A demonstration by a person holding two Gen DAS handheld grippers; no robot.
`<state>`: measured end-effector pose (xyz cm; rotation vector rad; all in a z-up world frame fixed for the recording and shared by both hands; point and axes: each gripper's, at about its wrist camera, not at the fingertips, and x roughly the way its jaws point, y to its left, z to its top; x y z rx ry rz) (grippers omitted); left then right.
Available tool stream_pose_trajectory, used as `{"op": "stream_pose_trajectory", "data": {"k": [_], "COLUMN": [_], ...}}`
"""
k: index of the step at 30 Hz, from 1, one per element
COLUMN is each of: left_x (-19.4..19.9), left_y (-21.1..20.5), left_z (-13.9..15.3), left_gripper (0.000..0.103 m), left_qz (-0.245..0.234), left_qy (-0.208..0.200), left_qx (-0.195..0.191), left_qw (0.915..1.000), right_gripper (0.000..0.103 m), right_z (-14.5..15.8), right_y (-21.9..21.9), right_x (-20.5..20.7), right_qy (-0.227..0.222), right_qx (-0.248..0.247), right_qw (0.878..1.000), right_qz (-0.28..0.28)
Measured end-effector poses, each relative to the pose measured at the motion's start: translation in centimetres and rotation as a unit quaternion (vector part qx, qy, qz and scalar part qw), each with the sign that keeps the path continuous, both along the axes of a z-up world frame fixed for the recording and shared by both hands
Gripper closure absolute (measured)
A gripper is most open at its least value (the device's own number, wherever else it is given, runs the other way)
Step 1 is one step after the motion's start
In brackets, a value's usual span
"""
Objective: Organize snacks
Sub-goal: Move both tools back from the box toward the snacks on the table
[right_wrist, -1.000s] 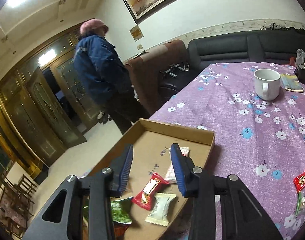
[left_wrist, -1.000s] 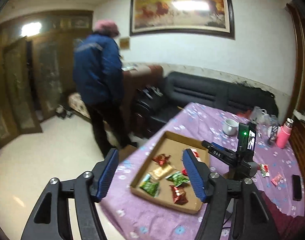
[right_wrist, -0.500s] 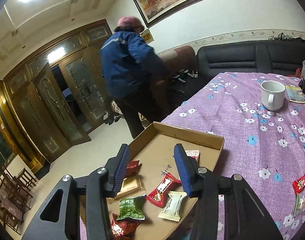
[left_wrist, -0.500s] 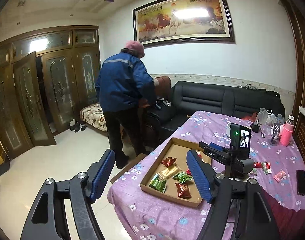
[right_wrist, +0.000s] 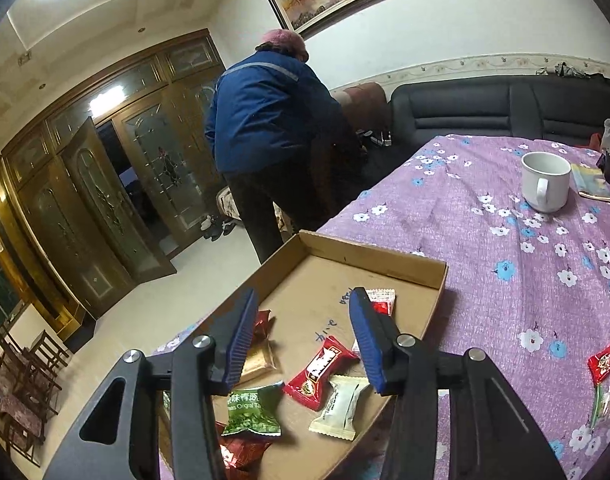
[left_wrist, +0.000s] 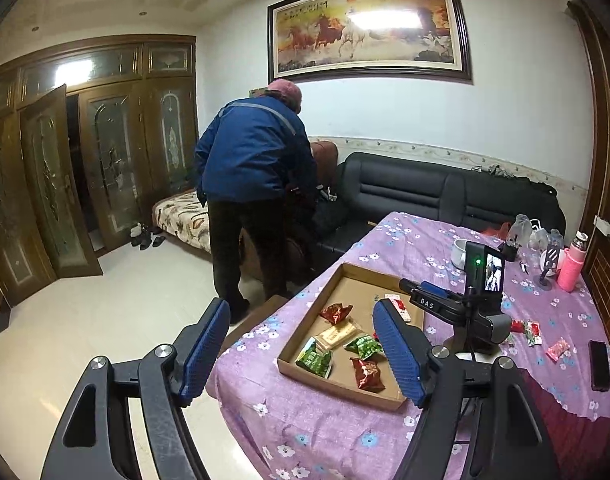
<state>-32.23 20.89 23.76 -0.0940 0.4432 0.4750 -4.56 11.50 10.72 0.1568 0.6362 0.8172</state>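
A shallow cardboard tray [left_wrist: 389, 274] [right_wrist: 369, 246] lies on the purple flowered tablecloth. It holds several wrapped snacks: green packets [left_wrist: 315, 358] [right_wrist: 251, 408], red ones [left_wrist: 367, 372] [right_wrist: 319, 366], a gold one [left_wrist: 337, 332] and a white one [right_wrist: 341, 404]. My left gripper [left_wrist: 301, 354] is open and empty, held high and back from the table's near corner. My right gripper [right_wrist: 303, 336] is open and empty, above the tray. It shows in the left wrist view [left_wrist: 457, 308] beside the tray. Loose snacks [left_wrist: 529, 330] [right_wrist: 603, 364] lie on the cloth to the right.
A white mug [right_wrist: 545, 180] stands at the far side of the table [right_wrist: 485, 220], with a pink bottle [left_wrist: 571, 266], a black phone [left_wrist: 599, 364] and small clutter. A person in a blue jacket [left_wrist: 253, 160] bends over a black sofa [left_wrist: 445, 192] beyond.
Both grippers have pulled up and back from the tray, so more of the table and room shows. The person has moved right and bent toward the sofa.
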Motion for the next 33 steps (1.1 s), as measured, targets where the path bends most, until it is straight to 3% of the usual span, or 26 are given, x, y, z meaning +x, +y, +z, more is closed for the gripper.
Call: {"op": "stream_pose_trajectory", "data": {"k": [15,21,23,24,25,27,29,33], "left_x": [1.3,6.9,9.8,11.4,12.9,14.8,16.3,18.1], "left_y": [0.9,-0.8,-2.0,-2.8,-3.6,-4.9,-6.3,-8.8], "left_z": [-1.7,-3.9,-4.5,-4.7,-4.7,-4.5,-4.6,-6.1], "left_gripper": [0.025,0.019,0.019,0.019,0.019,0.012,0.004,0.003], "left_qz": [-0.016,-0.112,-0.156,-0.184,-0.215,-0.261,-0.295,-0.356], "left_qy": [0.004,0.024,0.036,0.039,0.035,0.013,0.0,0.011], "left_qx": [-0.025,-0.052,-0.059,-0.066,-0.08,-0.11,-0.125,-0.142], "left_qw": [0.9996,0.9921,0.9854,0.9799,0.9727,0.9589,0.9473,0.9235], "right_gripper": [0.056,0.056,0.045,0.032,0.028,0.029,0.029,0.029], "right_z": [-0.8,3.3,5.4,5.9,6.5,6.8,6.6,5.6], "right_y": [0.3,-2.1,-4.4,-5.4,-7.0,-10.3,-14.0,-20.2], "right_x": [0.3,-1.6,-3.5,-4.2,-5.2,-6.2,-6.3,-6.7], "right_qy": [-0.007,-0.069,-0.112,-0.127,-0.149,-0.172,-0.158,-0.126], "right_qx": [-0.02,-0.005,-0.007,-0.011,-0.018,-0.046,-0.062,-0.098], "right_qw": [1.0,0.997,0.993,0.991,0.988,0.98,0.978,0.964], "right_qz": [-0.008,-0.032,-0.029,-0.032,-0.043,-0.091,-0.12,-0.212]}}
